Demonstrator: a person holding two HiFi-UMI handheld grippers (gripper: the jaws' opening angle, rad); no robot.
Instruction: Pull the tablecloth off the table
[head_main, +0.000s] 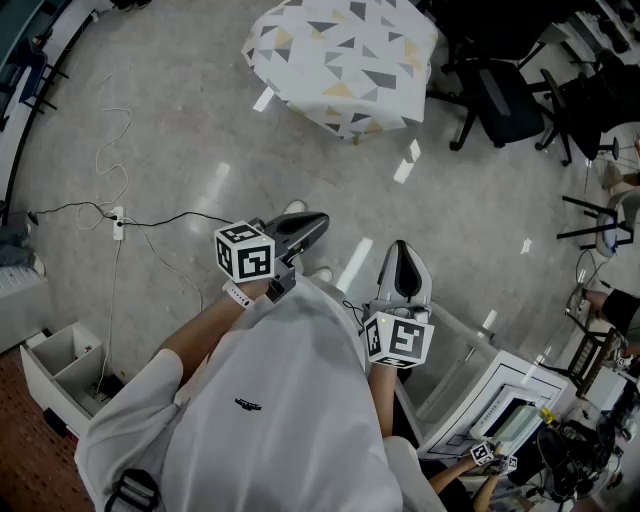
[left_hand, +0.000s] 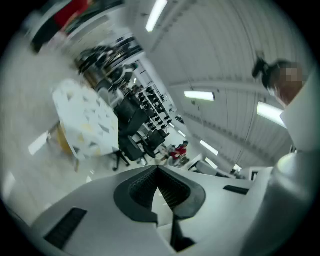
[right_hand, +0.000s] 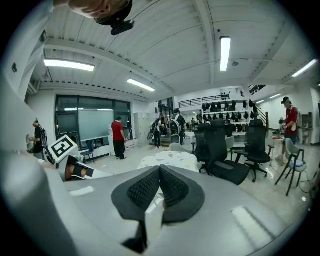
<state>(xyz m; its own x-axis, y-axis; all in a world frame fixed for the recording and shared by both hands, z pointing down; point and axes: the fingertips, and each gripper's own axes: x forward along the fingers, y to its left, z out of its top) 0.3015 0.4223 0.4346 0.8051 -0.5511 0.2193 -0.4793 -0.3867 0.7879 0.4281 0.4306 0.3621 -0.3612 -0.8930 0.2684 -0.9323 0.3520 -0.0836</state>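
Note:
A round table draped in a white tablecloth (head_main: 345, 60) with grey and yellow triangles stands some way ahead across the floor. It also shows as the tablecloth (left_hand: 85, 120) at the left of the left gripper view and the tablecloth (right_hand: 167, 160) just beyond the jaws in the right gripper view. My left gripper (head_main: 318, 222) is held near the body, shut and empty. My right gripper (head_main: 402, 247) is beside it, shut too, nothing between its pads. Both are far from the cloth.
Black office chairs (head_main: 500, 95) stand right of the table. A power strip with cables (head_main: 117, 222) lies on the floor at left. A white cabinet (head_main: 60, 370) is at lower left, a machine (head_main: 505, 410) at lower right. Several people (right_hand: 118, 136) stand at the back.

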